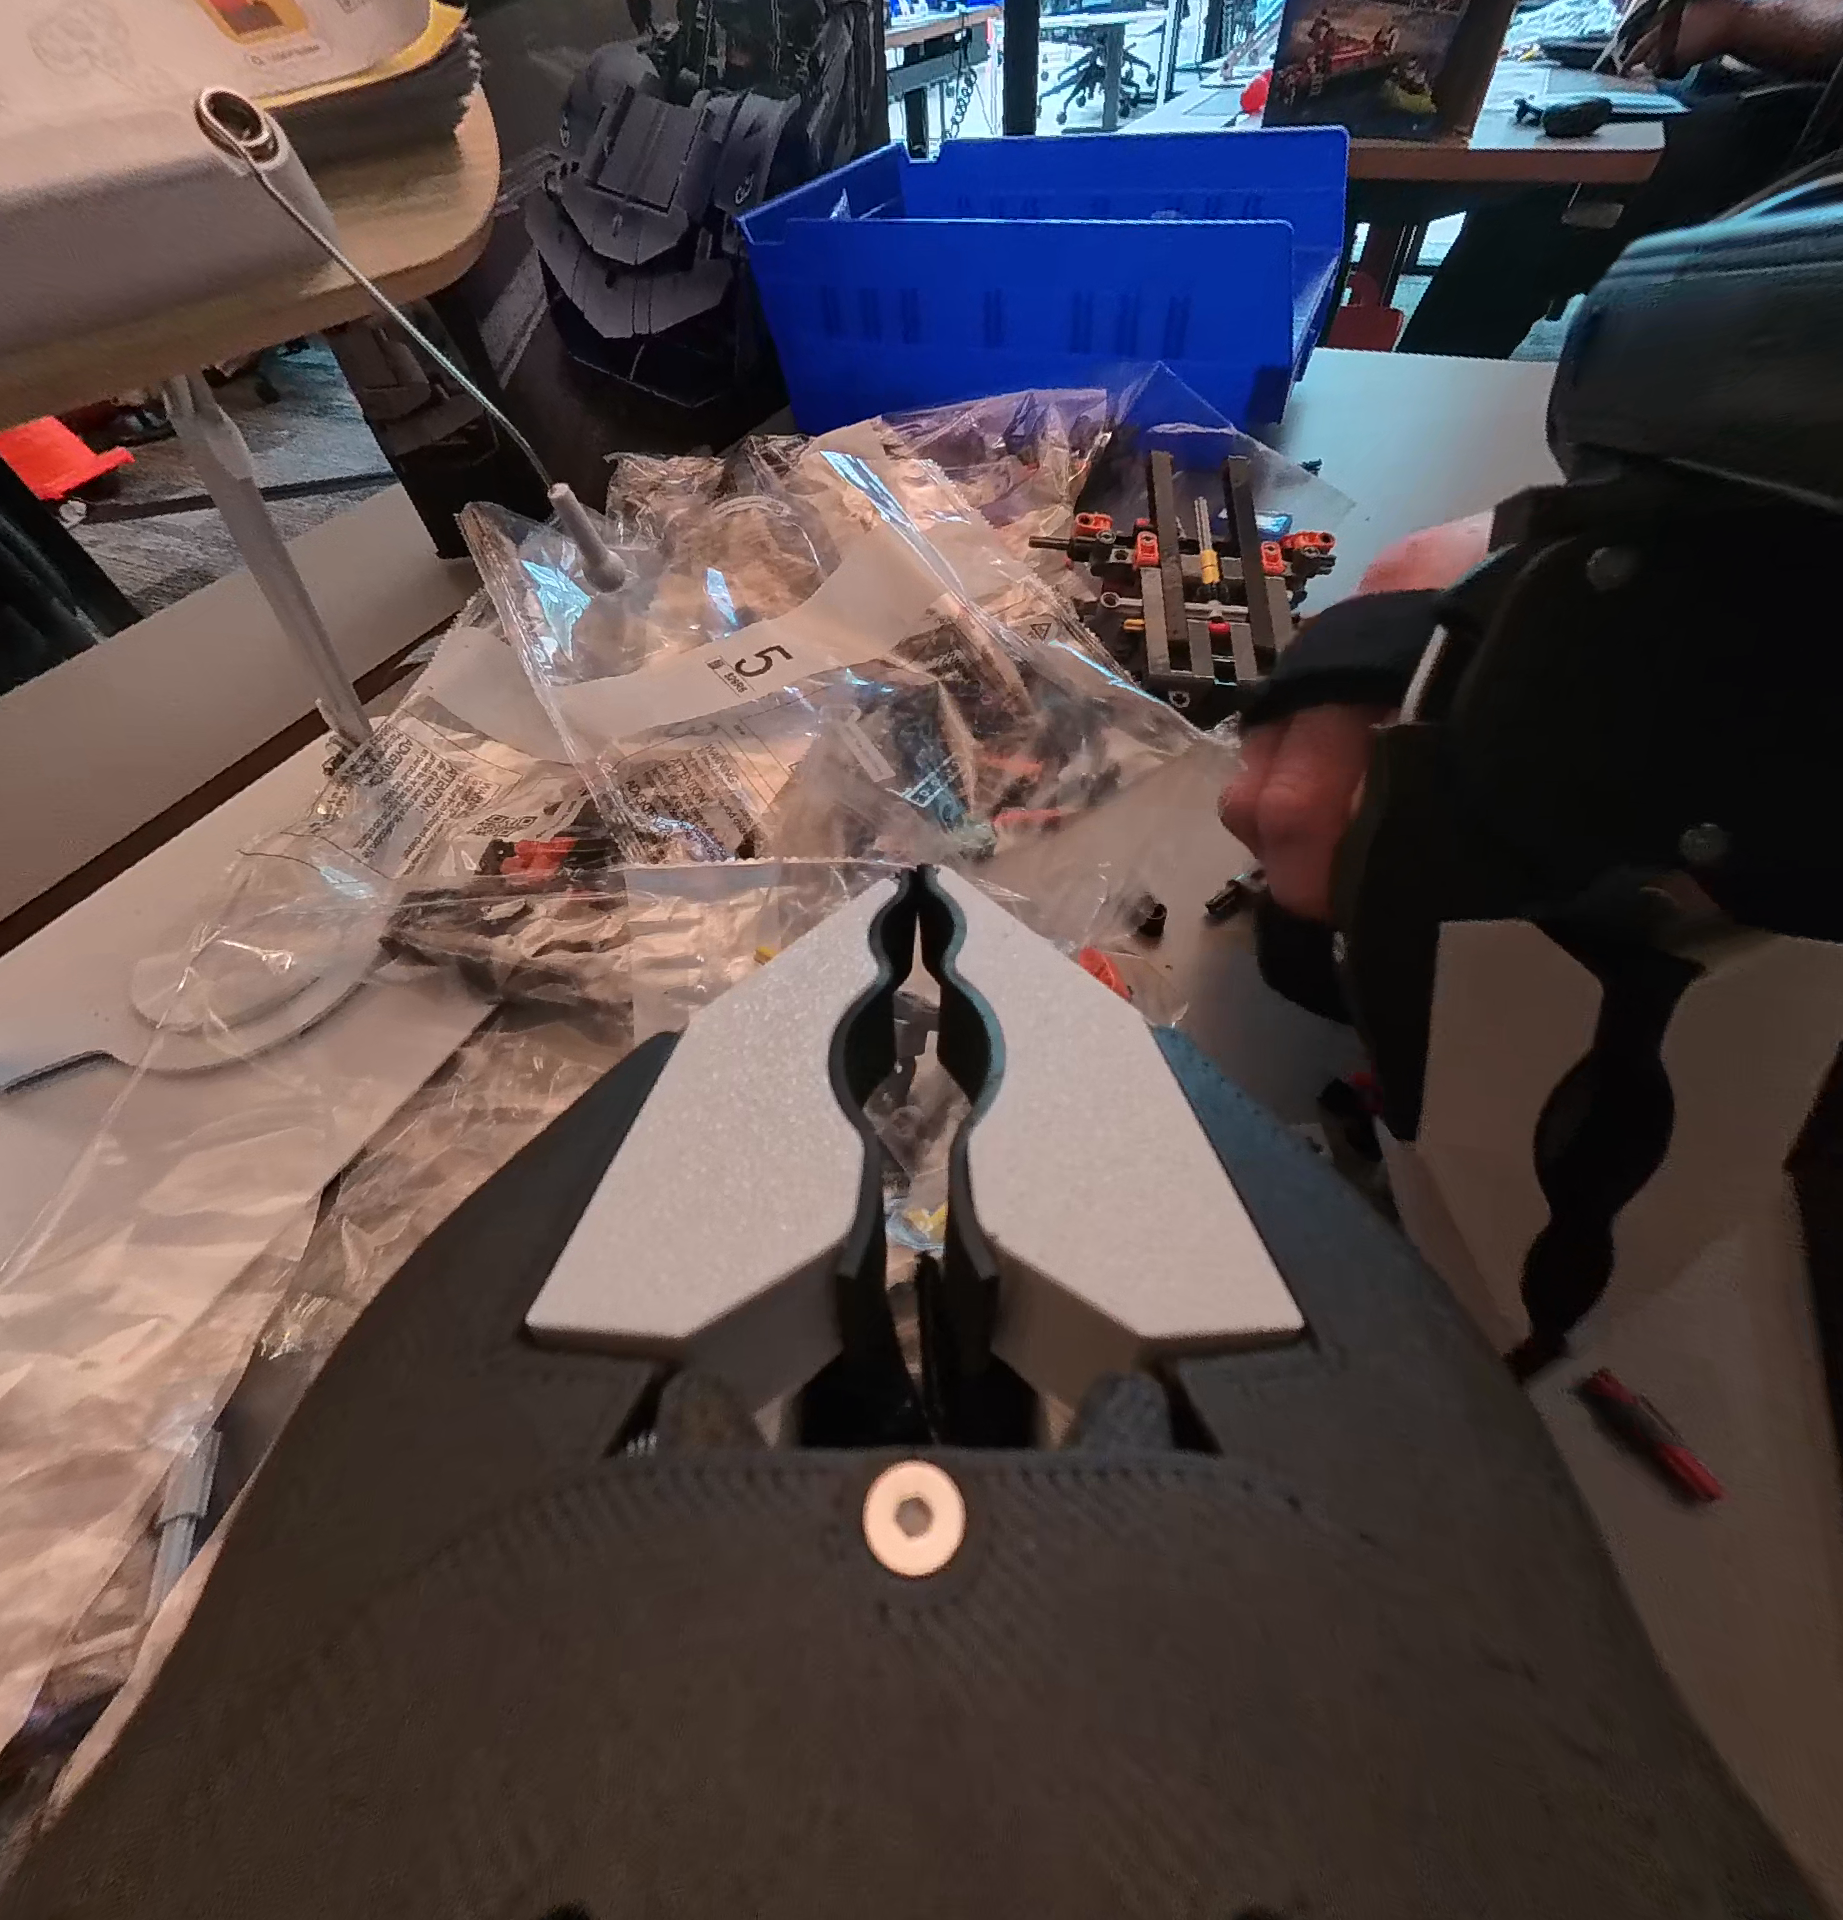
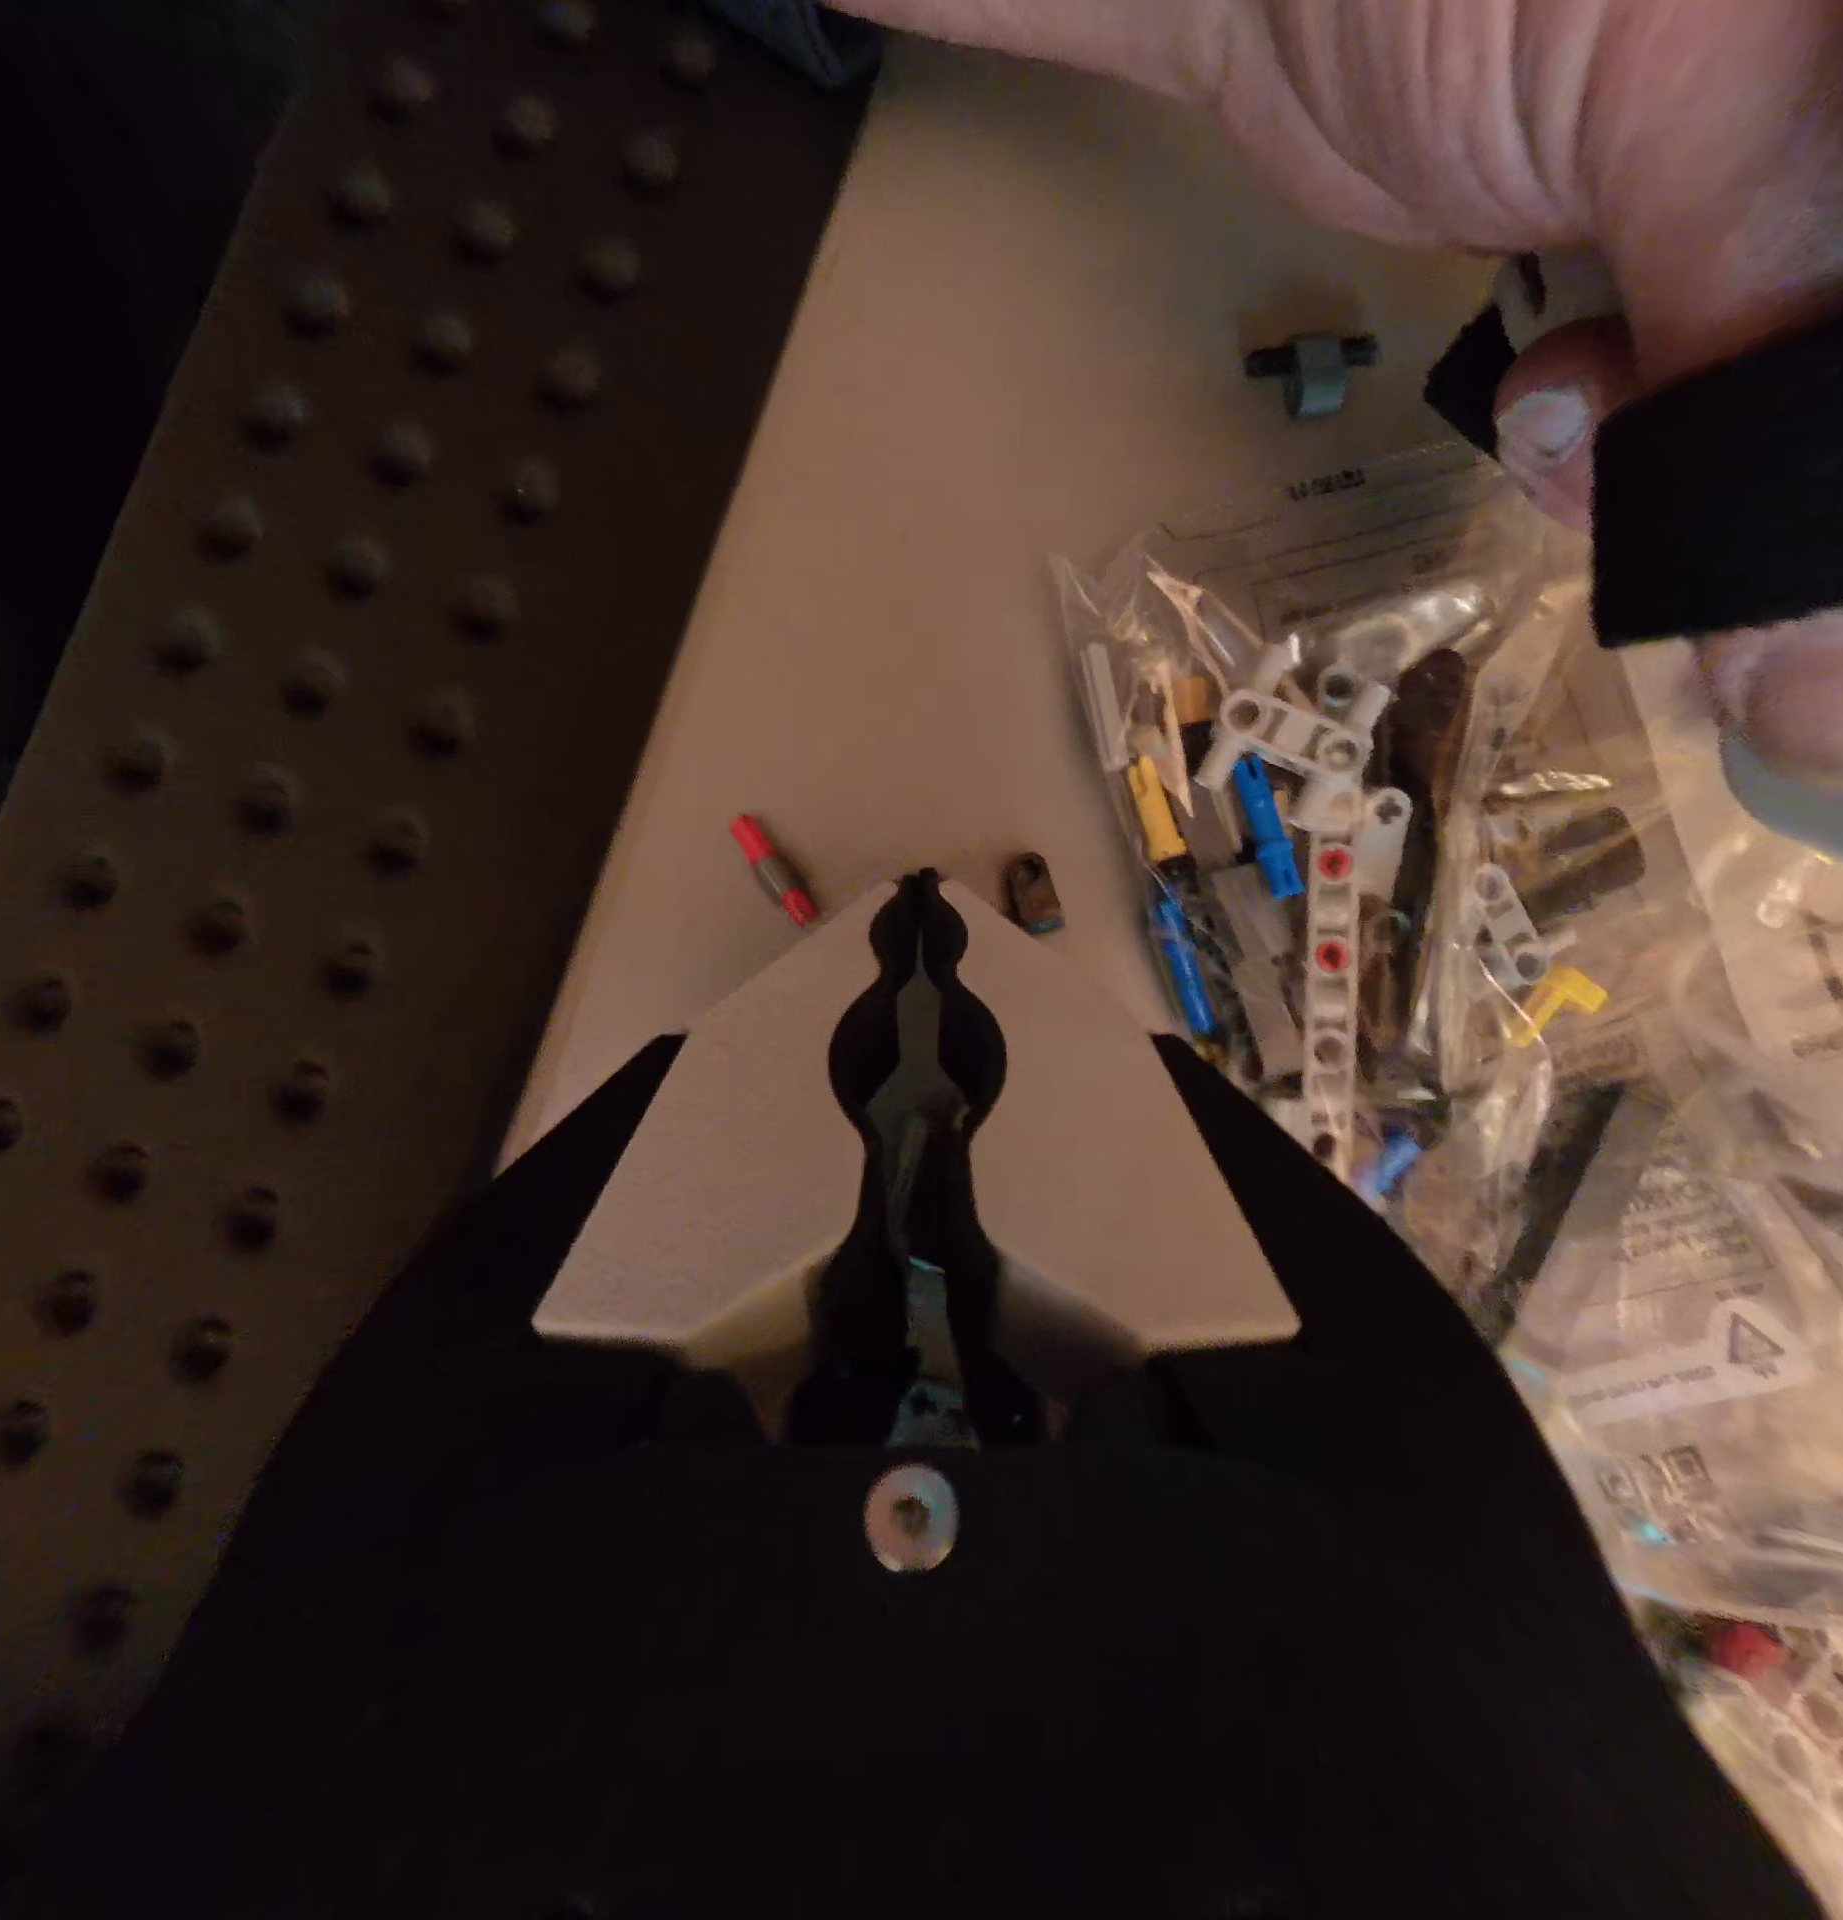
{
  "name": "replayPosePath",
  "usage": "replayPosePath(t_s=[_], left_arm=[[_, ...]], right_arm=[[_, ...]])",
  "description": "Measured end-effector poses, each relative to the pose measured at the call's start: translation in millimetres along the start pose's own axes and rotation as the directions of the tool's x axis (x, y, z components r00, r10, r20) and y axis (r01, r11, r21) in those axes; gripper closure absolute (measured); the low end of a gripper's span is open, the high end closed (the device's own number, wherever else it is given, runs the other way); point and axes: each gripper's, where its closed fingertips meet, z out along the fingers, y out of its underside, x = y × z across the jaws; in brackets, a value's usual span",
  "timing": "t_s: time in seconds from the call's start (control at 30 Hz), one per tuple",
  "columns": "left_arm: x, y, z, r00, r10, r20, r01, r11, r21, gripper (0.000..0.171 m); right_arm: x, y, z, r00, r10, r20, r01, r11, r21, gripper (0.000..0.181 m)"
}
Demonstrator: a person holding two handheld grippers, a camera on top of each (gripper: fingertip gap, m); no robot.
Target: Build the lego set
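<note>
A: State of the left gripper [image 1: 919, 883]?

B: Closed, tips touching. Bag film right at the tips; cannot tell whether pinched.

A: And the right gripper [image 2: 922, 883]?

B: Closed too, tips together just above the table [image 2: 896, 520], nothing visible between them. Pointing steeply down in the left wrist view, at 4 o'clock.

A: Location of the build?

B: A dark lego frame [image 1: 1197, 582] with red and yellow pins, at 1 o'clock from the left tips, partly behind the hand [image 1: 1301, 800] on the right gripper.

A: In the way on the left?

B: Heaped clear bags [image 1: 740, 675] from 9 to 12 o'clock, full of parts. Behind them a blue bin [image 1: 1052, 281] at 12. A grey stand [image 1: 273, 987] at 9 o'clock, half under the film.

A: Around the right tips?

B: A red pin [image 2: 771, 871] just beside them at 10 o'clock, a small dark piece [image 2: 1029, 891] just beside at 2. A bag of mixed parts [image 2: 1312, 831] from 2 to 4 o'clock. A grey-and-black piece [image 2: 1312, 364] farther off at 1, near the other hand [image 2: 1519, 156].

A: Edges?

B: Table edge on a diagonal at 9 to 11 o'clock, with a dark studded mat [image 2: 325, 520] beyond it.

A: Open room?

B: Bare tabletop straight ahead at 12 o'clock, between edge and bag.
</note>
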Motion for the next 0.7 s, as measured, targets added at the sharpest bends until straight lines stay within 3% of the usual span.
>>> replayPosePath(t_s=[0.1,0.23,0.47,0.53,0.7], left_arm=[[-0.2,-0.9,-1.0,1.000,0.000,0.001,0.000,1.000,0.003,0.171],[-0.7,-1.5,-1.4,1.000,-0.001,0.002,0.001,1.000,0.006,0.171],[-0.2,-0.9,-0.9,1.000,-0.001,0.001,0.001,1.000,0.003,0.171],[-0.2,-0.8,-0.7,1.000,-0.001,0.001,0.001,1.000,0.003,0.171],[0.3,-0.8,-0.6,1.000,-0.001,-0.001,0.001,1.000,0.002,0.171]], right_arm=[[8.1,2.1,-11.2,0.999,0.031,-0.023,-0.030,0.999,0.037,0.181],[-3.6,-14.4,-20.6,0.999,0.015,0.040,-0.021,0.990,0.140,0.174],[-22.3,-11.2,2.2,0.994,-0.050,0.099,0.044,0.997,0.058,0.174],[-22.5,-9.0,2.8,0.994,-0.058,0.095,0.053,0.997,0.047,0.180],[-30.5,-10.4,-10.1,0.988,-0.047,0.147,0.036,0.996,0.078,0.171]])
